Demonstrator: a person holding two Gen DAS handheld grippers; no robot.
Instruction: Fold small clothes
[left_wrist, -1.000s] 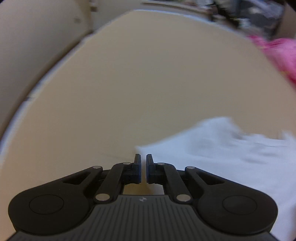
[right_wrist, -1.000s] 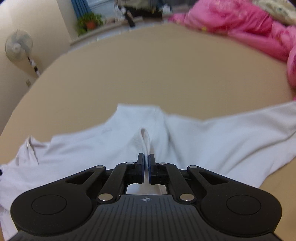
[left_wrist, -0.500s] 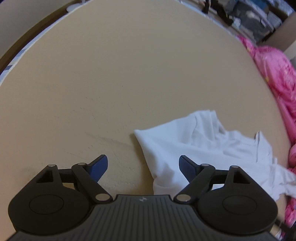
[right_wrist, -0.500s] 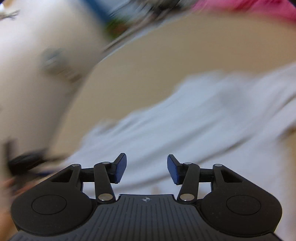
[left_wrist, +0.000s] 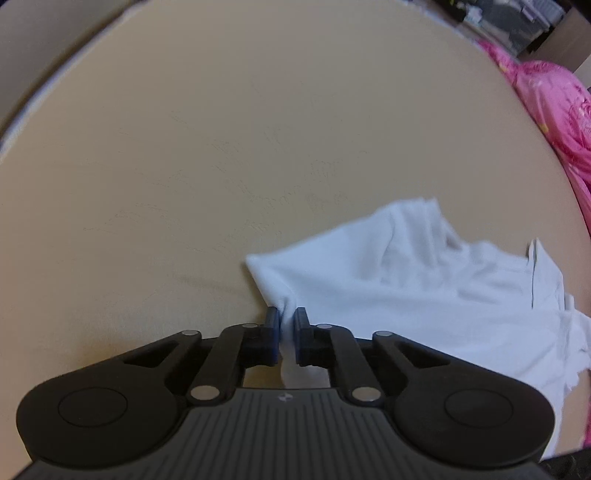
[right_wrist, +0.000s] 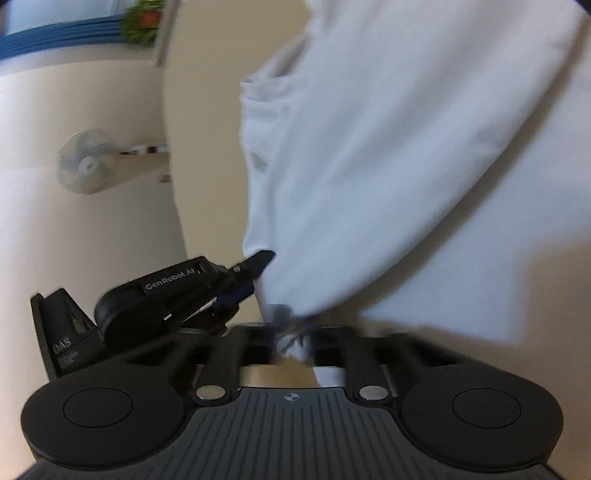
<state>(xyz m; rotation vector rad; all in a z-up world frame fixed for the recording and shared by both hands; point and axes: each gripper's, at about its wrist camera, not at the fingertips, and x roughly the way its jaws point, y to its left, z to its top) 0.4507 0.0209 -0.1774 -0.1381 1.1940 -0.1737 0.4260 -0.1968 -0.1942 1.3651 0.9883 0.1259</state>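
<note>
"GenRobot.AI" in white on side of left gripper (right_wrist: 258, 275), seen up-left of right gripper (right_wrist: 291, 332). "DAS" on its rear housing; smaller print beneath unreadable.

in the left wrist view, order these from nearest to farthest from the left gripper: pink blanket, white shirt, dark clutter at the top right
1. white shirt, pinched in the left gripper, spreading right
2. pink blanket, right edge of the bed
3. dark clutter, top right, beyond the bed

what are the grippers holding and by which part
Both hold the white garment: the left gripper pinches its near corner; the right gripper is shut on a bunched edge close by.
</note>
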